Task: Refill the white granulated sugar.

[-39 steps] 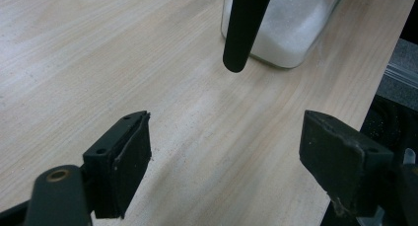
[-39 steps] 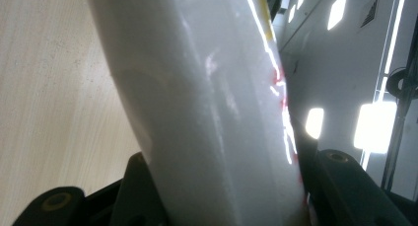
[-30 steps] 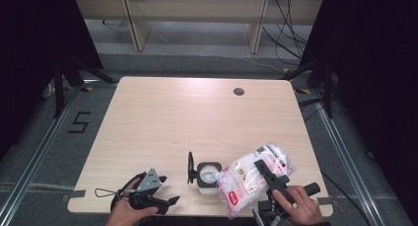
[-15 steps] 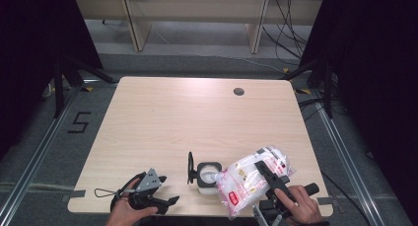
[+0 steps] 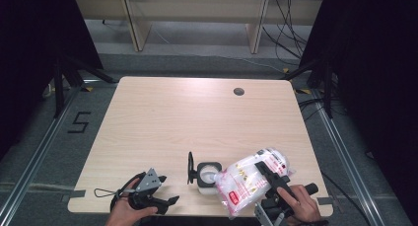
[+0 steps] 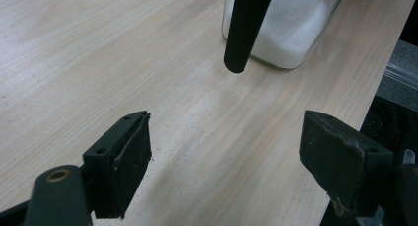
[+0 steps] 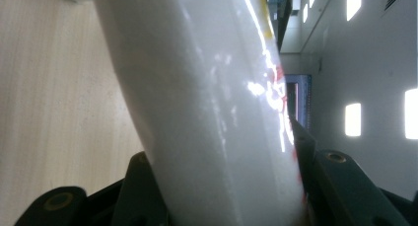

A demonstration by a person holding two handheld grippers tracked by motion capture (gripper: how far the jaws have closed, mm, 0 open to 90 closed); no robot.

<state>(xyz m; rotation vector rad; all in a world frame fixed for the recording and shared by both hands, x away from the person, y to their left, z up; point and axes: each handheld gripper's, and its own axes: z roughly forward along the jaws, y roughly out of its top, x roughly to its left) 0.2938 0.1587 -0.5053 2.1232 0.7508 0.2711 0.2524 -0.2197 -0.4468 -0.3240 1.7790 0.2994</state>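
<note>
One plastic bag [image 5: 249,181] of white grains sits tilted at the table's [image 5: 197,112] near edge, its spout over the open glass jar [image 5: 207,175], as I clamp it between the jaws of my right gripper [image 5: 271,179]. White grains already fill the jar's bottom. My left gripper [image 5: 162,201] rests near the front-left edge, jaws spread wide, holding nothing, pointed toward the jar's black lid [image 5: 190,168]

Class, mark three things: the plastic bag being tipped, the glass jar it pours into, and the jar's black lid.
plastic bag [image 5: 246,179], high view, on its printed middle.
glass jar [image 5: 207,172], high view, on its open mouth.
black lid [image 5: 190,168], high view, on its upright edge.
</note>
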